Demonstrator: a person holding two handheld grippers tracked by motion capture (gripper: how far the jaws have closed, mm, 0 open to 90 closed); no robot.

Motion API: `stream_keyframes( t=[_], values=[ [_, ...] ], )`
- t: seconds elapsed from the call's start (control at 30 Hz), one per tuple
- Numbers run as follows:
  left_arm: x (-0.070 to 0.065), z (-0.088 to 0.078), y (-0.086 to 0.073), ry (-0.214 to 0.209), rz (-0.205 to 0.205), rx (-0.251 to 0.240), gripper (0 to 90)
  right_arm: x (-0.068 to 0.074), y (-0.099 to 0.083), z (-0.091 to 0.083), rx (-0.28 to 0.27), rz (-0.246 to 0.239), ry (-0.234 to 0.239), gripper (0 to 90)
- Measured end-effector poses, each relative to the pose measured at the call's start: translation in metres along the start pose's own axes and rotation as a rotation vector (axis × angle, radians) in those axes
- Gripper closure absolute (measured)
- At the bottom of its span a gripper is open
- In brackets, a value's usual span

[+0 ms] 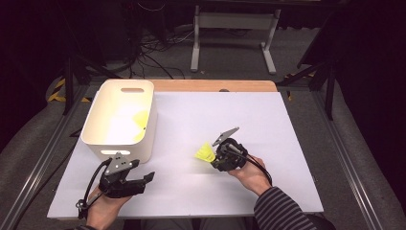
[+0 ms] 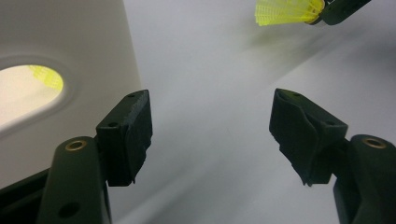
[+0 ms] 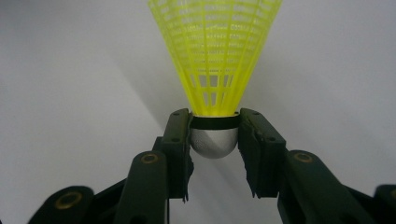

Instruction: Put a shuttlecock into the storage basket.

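A yellow shuttlecock [image 3: 215, 56] with a silver-white cork sits between my right gripper's [image 3: 214, 128] pads, which press on the cork; its skirt points away from the jaws. In the high view the right gripper [image 1: 215, 158] hangs over the middle of the white table with the shuttlecock [image 1: 206, 153] sticking out to the left. My left gripper [image 1: 143, 179] rests low near the front left, jaws wide apart and empty, just in front of a white bin [image 1: 119, 120]. In the left gripper view [image 2: 210, 135] the bin wall [image 2: 70, 46] fills the left, and the shuttlecock [image 2: 285, 11] appears top right.
Something yellow [image 1: 139, 120] lies inside the white bin, also glimpsed through its handle slot [image 2: 44, 77]. The white table top [image 1: 287, 143] has a wooden strip along its far edge [image 1: 210, 85]. Metal rails run along both sides of the table.
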State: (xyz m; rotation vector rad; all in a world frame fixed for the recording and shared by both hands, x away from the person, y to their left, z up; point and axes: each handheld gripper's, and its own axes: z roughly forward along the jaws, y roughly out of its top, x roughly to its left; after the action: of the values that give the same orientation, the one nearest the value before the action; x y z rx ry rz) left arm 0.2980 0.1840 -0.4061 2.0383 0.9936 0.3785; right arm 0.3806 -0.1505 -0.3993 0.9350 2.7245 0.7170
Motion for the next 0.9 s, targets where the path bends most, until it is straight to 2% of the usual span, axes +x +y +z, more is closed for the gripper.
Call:
stream_keyframes(
  t=[0.5, 0.6, 0.63, 0.87, 0.9],
  values=[
    [-0.006, 0.017, 0.013, -0.034, 0.019, 0.032, 31.2, 0.004, 0.001, 0.001, 0.004, -0.021, 0.017, 65.0],
    [-0.007, 0.020, 0.015, -0.043, 0.009, 0.033, 31.2, 0.005, 0.002, 0.001, 0.003, -0.024, 0.021, 65.0],
    [-0.007, 0.021, 0.016, -0.039, 0.018, 0.038, 31.2, 0.005, 0.003, 0.001, 0.004, -0.026, 0.023, 65.0],
    [-0.008, 0.029, 0.022, -0.052, 0.019, 0.052, 31.5, 0.007, 0.004, 0.002, 0.004, -0.031, 0.031, 65.0],
    [-0.007, 0.030, 0.023, -0.050, 0.031, 0.055, 31.7, 0.008, 0.004, 0.002, 0.004, -0.035, 0.033, 65.0]
  ],
)
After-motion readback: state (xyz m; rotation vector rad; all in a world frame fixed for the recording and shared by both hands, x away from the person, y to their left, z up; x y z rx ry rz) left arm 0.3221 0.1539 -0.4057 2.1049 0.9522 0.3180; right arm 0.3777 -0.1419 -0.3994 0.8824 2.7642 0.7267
